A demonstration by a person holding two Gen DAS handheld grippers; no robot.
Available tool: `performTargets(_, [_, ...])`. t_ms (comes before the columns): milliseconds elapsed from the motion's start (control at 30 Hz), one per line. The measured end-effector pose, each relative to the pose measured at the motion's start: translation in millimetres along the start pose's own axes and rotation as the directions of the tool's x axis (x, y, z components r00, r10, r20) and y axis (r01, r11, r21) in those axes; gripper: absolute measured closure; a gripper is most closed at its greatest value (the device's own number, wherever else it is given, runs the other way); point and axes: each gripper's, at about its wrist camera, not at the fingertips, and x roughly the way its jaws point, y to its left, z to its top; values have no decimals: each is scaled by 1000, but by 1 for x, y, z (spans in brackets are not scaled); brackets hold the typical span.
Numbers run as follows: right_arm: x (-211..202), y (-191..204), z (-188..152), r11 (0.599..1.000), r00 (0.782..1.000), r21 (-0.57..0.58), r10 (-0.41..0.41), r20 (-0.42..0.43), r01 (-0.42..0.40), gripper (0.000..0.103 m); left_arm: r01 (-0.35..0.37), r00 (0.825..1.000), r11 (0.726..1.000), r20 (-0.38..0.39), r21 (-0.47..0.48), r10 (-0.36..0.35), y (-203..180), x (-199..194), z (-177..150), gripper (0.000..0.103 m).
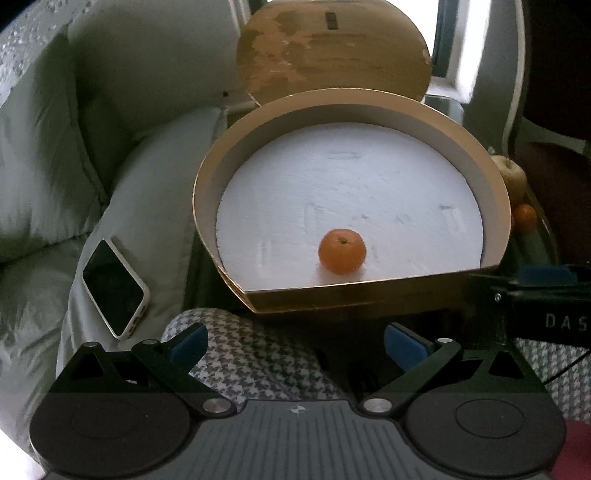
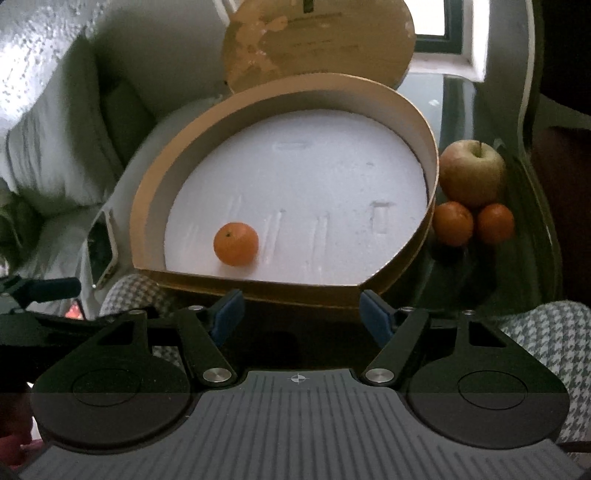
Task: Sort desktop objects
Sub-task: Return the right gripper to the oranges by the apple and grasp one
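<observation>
Dim, slightly soft views lit from a bright window (image 2: 439,22) behind, with blown highlights and fisheye bending at the edges

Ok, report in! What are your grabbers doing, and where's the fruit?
Left gripper open, empty. Right gripper open, empty. One tangerine in the gold box; apple and two tangerines outside, right. Path clear.

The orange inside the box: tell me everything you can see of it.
The orange is small, round and evenly coloured, with a dark stem spot on its upper side, tilted slightly off top. It rests alone on the white foam-like floor of the gold box, near the straight front wall but apart from it. Nothing else touches it; neither tongs hold it.
</observation>
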Motion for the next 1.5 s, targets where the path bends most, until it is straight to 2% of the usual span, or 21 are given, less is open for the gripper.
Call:
performTargets(400, [-8,-26,-11,993,999,111,41,27,-43,26,-30,999,995,-10,92,31,-22,-6,6,1])
performTargets(900, [-9,-71,-17,965,999,262,9,40,-19,26,-18,999,988,-42,155,25,-36,4,10,1])
performTargets(1133, [-4,-94,-13,951,999,308,-31,43,17,26,-11,999,983,-48,183,20,-45,9,22,1])
performTargets(1300, [-4,-116,-2,945,992,322,-89,87,57,26,-1,998,980,-55,198,12,-52,14,30,1])
performTargets(1500, [7,-152,9,928,983,358,-154,100,109,35,-2,998,982,-67,191,15,-53,22,38,1])
